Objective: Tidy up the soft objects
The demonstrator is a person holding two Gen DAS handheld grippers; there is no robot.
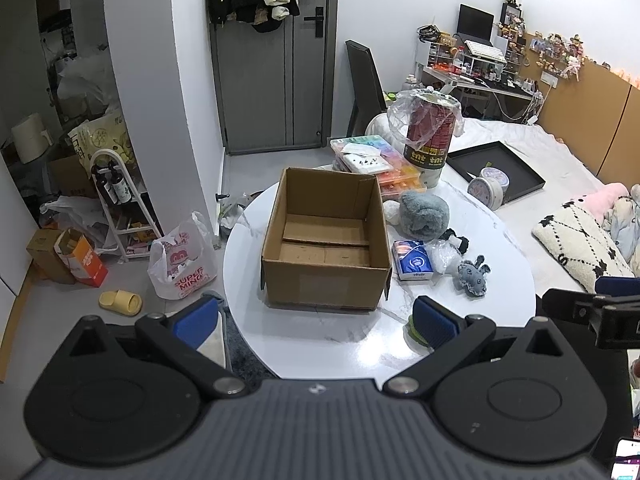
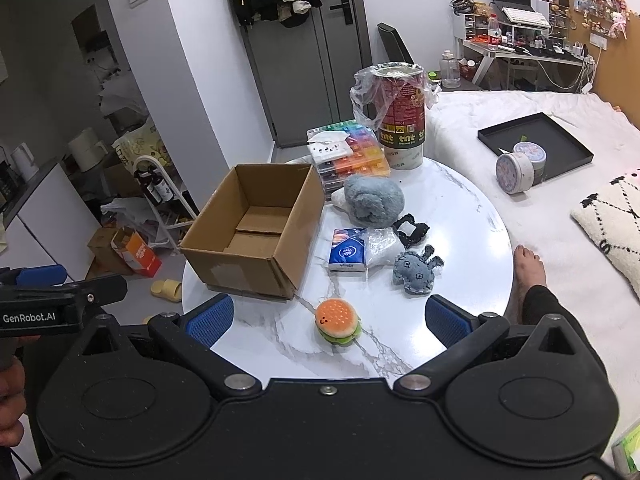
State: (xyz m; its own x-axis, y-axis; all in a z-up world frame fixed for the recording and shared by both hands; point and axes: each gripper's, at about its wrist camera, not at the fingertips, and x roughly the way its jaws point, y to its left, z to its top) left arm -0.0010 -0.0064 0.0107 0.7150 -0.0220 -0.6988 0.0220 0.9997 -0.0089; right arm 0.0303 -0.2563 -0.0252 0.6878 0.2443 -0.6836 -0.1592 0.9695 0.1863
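Now the soft things lie on the round white table, to the right of the open cardboard box, which is empty. A fluffy grey plush sits nearest the box's far corner. In front of it are a blue tissue pack, a clear plastic bag and a small black fabric piece. A little grey stuffed animal lies closer to the table edge, and a burger-shaped toy lies alone near the front. The right gripper hovers over this burger with its jaws wide apart and holds nothing. The left gripper is also wide open and empty, in front of the box. Behind the plush stand coloured plastic cases and a red canister.
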